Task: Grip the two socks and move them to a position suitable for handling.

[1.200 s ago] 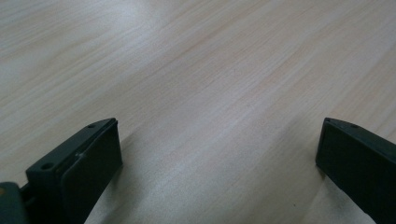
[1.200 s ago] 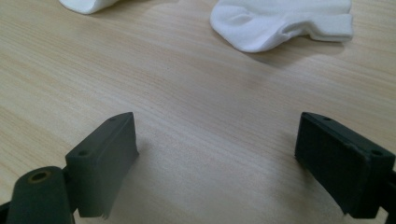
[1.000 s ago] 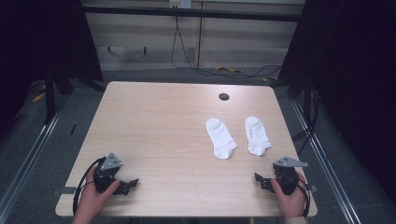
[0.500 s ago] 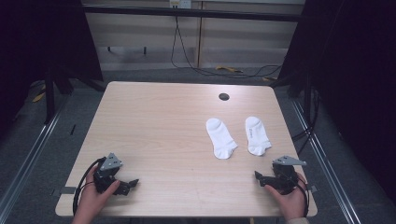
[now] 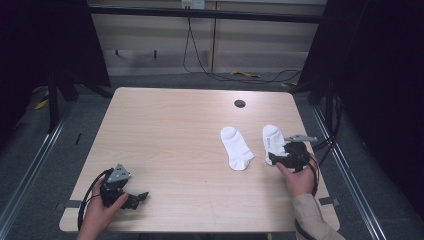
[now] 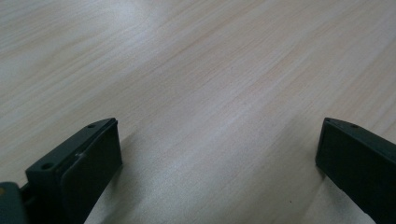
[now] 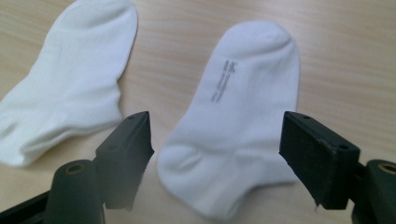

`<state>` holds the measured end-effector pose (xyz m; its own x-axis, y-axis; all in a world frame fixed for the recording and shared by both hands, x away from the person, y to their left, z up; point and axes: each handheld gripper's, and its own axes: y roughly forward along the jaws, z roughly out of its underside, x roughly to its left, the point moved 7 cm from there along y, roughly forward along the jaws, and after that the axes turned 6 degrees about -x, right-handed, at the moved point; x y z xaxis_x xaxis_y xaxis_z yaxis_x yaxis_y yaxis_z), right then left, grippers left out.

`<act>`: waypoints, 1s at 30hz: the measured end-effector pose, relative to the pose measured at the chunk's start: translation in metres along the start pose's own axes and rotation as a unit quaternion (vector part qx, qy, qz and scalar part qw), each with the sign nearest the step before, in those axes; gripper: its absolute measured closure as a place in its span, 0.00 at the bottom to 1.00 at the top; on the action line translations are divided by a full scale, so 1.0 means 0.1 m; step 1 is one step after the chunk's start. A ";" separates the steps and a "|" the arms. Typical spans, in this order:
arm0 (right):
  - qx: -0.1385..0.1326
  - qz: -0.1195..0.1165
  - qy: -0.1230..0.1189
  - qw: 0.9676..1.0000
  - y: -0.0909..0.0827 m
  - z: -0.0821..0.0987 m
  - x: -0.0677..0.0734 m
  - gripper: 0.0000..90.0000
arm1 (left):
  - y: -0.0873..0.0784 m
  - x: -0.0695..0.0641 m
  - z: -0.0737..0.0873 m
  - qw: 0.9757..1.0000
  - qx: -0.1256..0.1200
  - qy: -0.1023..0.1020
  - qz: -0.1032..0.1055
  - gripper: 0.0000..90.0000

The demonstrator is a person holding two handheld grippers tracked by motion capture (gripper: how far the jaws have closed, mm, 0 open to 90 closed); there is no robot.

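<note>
Nearest to us, the left gripper (image 5: 141,196) rests low at the table's (image 5: 175,140) near left corner, our left hand (image 5: 102,212) wrapped around it, its jaws spread wide over bare wood and pointing toward the right. On the right side, our right hand (image 5: 298,180) holds the right gripper (image 5: 270,159) forward at the near end of the right sock (image 7: 238,126). Its jaws have just been closing a little but remain spread, one on each side of the sock's heel end, not pressing it. This sock lies flat near the right edge, its long axis running away from us, toe at the far end. The left sock (image 5: 236,146) lies just beside it, roughly parallel, toe also pointing away. Beyond both, a dark hole (image 5: 240,103) sits near the table's far edge.
</note>
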<state>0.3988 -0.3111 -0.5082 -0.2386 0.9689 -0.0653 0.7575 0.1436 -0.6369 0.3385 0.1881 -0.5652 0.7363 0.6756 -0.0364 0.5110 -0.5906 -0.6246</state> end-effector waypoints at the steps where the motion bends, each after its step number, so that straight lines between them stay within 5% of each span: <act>1: -0.001 0.004 0.002 1.000 0.02 -0.03 0.00 0.29 | 0.00 0.00 0.00 1.000 0.000 0.000 0.000 0.00; 8: 0.006 0.028 0.033 0.999 0.32 -0.18 -0.11 0.34 | 0.00 0.00 0.00 1.000 0.000 0.000 0.001 0.00; 13: 0.010 0.051 0.069 0.996 0.48 -0.13 -0.20 0.38 | 0.00 0.00 0.01 1.000 0.002 0.002 0.002 0.00; 19: 0.035 0.064 0.077 0.994 0.60 0.00 -0.25 0.36 | 0.00 0.00 0.01 1.000 0.002 0.002 0.003 0.00; 21: 0.028 0.065 0.081 0.994 0.60 0.01 -0.26 0.42 | -0.01 -0.01 0.01 1.000 0.002 -0.001 0.003 0.00; 22: 0.019 0.053 0.067 0.996 0.58 0.00 -0.24 0.63 | -0.01 -0.01 0.01 1.000 0.002 -0.001 0.004 0.00; 24: 0.020 0.049 0.068 0.996 0.56 0.01 -0.23 0.74 | -0.01 0.00 0.01 1.000 0.002 0.003 0.002 0.00; 30: 0.011 0.029 0.067 0.997 0.52 0.00 -0.23 0.93 | -0.01 -0.01 0.01 1.000 0.002 0.002 0.003 0.00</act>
<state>0.4438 -0.3261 -0.5396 -0.1103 0.9939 -0.0010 0.7533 0.0829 -0.6524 0.3371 0.1887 -0.5653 0.7408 0.6707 -0.0376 0.5052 -0.5931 -0.6269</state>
